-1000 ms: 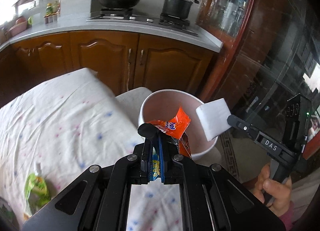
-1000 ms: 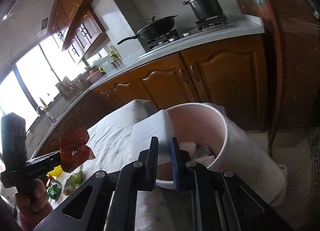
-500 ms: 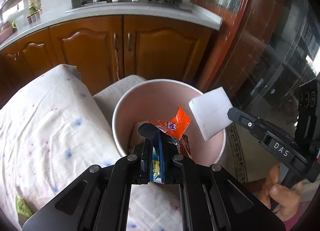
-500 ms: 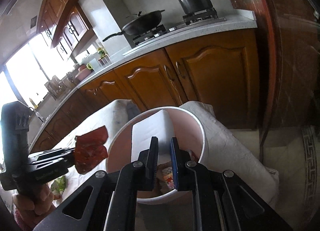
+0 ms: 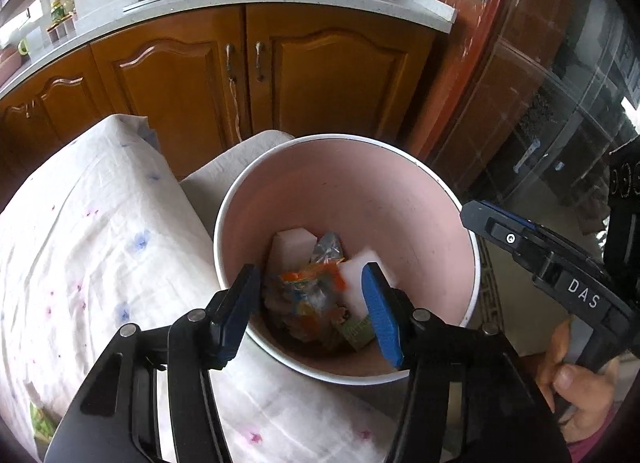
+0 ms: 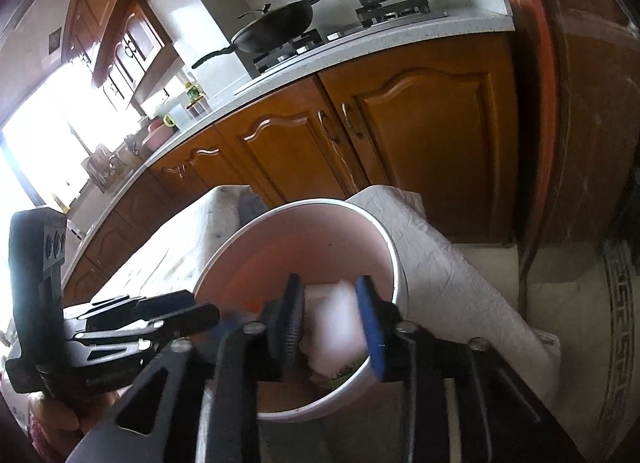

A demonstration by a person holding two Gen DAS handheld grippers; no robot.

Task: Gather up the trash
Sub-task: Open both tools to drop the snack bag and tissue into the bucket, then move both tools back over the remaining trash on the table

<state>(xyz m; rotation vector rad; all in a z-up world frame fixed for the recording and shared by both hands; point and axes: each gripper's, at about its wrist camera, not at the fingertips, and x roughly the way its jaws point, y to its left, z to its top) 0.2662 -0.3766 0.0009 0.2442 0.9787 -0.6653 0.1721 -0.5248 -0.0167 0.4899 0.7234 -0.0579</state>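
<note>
Now the pink bin (image 5: 360, 199) stands against the cloth-covered tabletop (image 5: 92, 247) and holds the trash — an orange wrapper (image 5: 316, 277) lying on crumpled packets, a white foam block (image 5: 290, 249) against the far side, a second white piece (image 5: 360, 267) blurred beside it. The left gripper (image 5: 314, 303) has just been opening, fingers released, nothing between them. The right gripper (image 6: 330, 321) — also just opened — has let go; a blurred white block (image 6: 334, 327) shows between its fingers over the bin.

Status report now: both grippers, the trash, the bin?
Left gripper open, empty; jaws just opened. Right gripper open, white block falling. Wrappers inside pink bin. Nothing blocking.
</note>
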